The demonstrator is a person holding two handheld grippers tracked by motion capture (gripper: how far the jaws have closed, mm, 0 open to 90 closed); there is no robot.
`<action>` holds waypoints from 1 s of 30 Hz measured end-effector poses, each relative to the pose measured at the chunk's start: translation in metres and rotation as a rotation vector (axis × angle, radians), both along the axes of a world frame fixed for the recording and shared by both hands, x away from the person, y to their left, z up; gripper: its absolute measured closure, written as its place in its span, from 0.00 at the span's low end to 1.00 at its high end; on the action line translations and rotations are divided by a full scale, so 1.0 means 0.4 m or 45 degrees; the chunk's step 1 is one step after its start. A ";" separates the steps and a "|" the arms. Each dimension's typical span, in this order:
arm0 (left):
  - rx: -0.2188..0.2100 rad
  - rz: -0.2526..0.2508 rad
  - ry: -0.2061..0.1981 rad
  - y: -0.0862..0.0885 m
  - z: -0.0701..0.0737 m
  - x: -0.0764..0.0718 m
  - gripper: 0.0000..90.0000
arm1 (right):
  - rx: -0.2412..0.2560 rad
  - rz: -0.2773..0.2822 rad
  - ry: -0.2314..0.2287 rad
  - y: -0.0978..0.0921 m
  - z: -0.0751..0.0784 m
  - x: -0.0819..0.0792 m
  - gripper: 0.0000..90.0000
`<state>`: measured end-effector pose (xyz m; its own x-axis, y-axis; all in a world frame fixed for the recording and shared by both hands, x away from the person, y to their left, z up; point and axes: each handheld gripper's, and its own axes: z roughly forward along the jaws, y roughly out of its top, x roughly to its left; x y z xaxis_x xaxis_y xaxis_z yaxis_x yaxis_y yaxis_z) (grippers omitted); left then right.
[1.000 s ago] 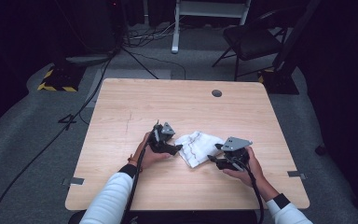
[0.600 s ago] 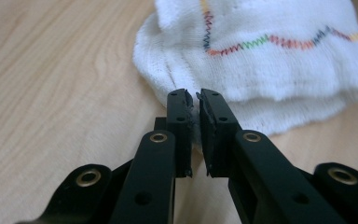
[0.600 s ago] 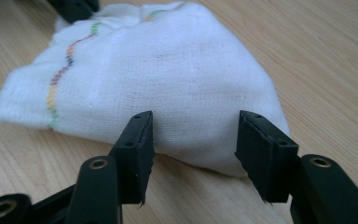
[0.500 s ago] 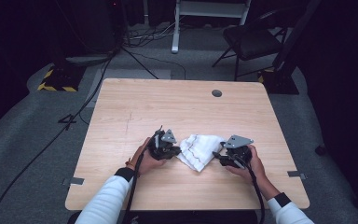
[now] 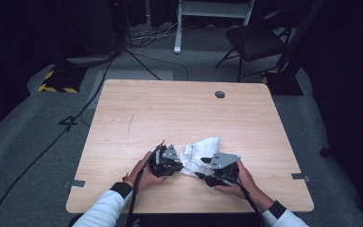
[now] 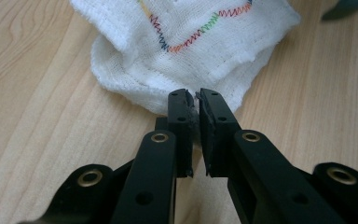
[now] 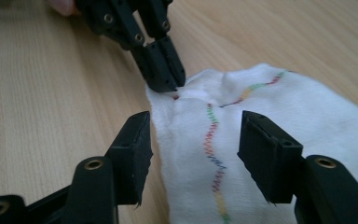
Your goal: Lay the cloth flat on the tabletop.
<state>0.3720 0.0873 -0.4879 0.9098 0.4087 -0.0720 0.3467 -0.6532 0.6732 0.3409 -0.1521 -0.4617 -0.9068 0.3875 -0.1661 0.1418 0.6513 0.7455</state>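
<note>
A white cloth point(image 5: 203, 146) with a rainbow zigzag stitch lies crumpled near the front of the wooden table point(image 5: 170, 109). My left gripper point(image 5: 181, 164) is at the cloth's left edge. In the left gripper view the cloth point(image 6: 191, 42) lies just ahead, and the left gripper point(image 6: 196, 95) is shut on its near edge. My right gripper point(image 5: 201, 170) comes in from the right. In the right gripper view the right gripper point(image 7: 196, 121) stands wide open, one jaw on each side of the cloth point(image 7: 261, 116). The left gripper point(image 7: 165, 83) pinches the cloth's far corner there.
A dark round hole point(image 5: 220, 94) sits near the table's back edge. A chair point(image 5: 255, 42) and a white stand point(image 5: 212, 9) are on the floor beyond the table, with cables point(image 5: 75, 118) trailing at the left. Bare tabletop lies behind the cloth.
Both grippers have drawn closer to the table's near edge, and the right one has shifted left toward the cloth. The cloth has bunched slightly between them.
</note>
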 end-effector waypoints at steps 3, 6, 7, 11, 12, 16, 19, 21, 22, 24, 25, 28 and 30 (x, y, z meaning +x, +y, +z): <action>0.002 -0.011 0.002 0.001 -0.001 -0.002 0.93 | -0.074 -0.002 -0.006 0.018 -0.024 0.001 0.50; 0.015 -0.013 0.002 0.000 -0.001 -0.003 0.93 | -0.143 -0.045 -0.053 0.014 -0.041 0.009 0.67; 0.028 -0.018 -0.002 0.002 -0.001 -0.003 0.93 | -0.140 -0.066 -0.051 0.007 -0.040 0.013 0.75; 0.039 -0.014 -0.016 0.005 -0.001 -0.003 0.93 | -0.116 -0.122 -0.056 -0.035 -0.021 0.023 0.89; 0.039 -0.014 -0.016 0.005 -0.001 -0.003 0.93 | -0.116 -0.122 -0.056 -0.035 -0.021 0.023 0.89; 0.034 -0.006 -0.023 0.012 0.003 -0.011 0.93 | -0.064 -0.235 -0.033 -0.110 -0.001 0.022 0.94; 0.045 0.000 -0.030 0.014 0.005 -0.019 0.93 | -0.073 -0.321 -0.059 -0.146 0.002 0.018 0.98; 0.032 0.013 -0.009 0.019 0.003 -0.024 0.93 | -0.062 -0.401 -0.056 -0.178 0.002 0.020 0.98; 0.021 0.018 0.006 0.021 0.003 -0.027 0.93 | -0.044 -0.430 -0.020 -0.194 0.001 0.021 0.98; 0.026 0.004 0.003 0.019 0.003 -0.036 0.93 | -0.039 -0.450 -0.001 -0.220 -0.002 0.020 0.95; 0.030 -0.004 0.005 0.016 0.003 -0.040 0.93 | -0.029 -0.453 0.008 -0.227 -0.004 0.018 0.91; 0.029 -0.031 0.016 0.010 0.003 -0.050 0.93 | -0.007 -0.419 0.019 -0.226 -0.002 0.012 0.86; 0.032 -0.048 0.020 0.003 0.002 -0.062 0.92 | -0.007 -0.380 -0.002 -0.207 0.002 0.003 0.77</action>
<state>0.3471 0.0884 -0.4869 0.9233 0.3764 -0.0766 0.3322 -0.6824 0.6511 0.3421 -0.2351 -0.4609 -0.7527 0.6359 -0.1706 0.3262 0.5853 0.7423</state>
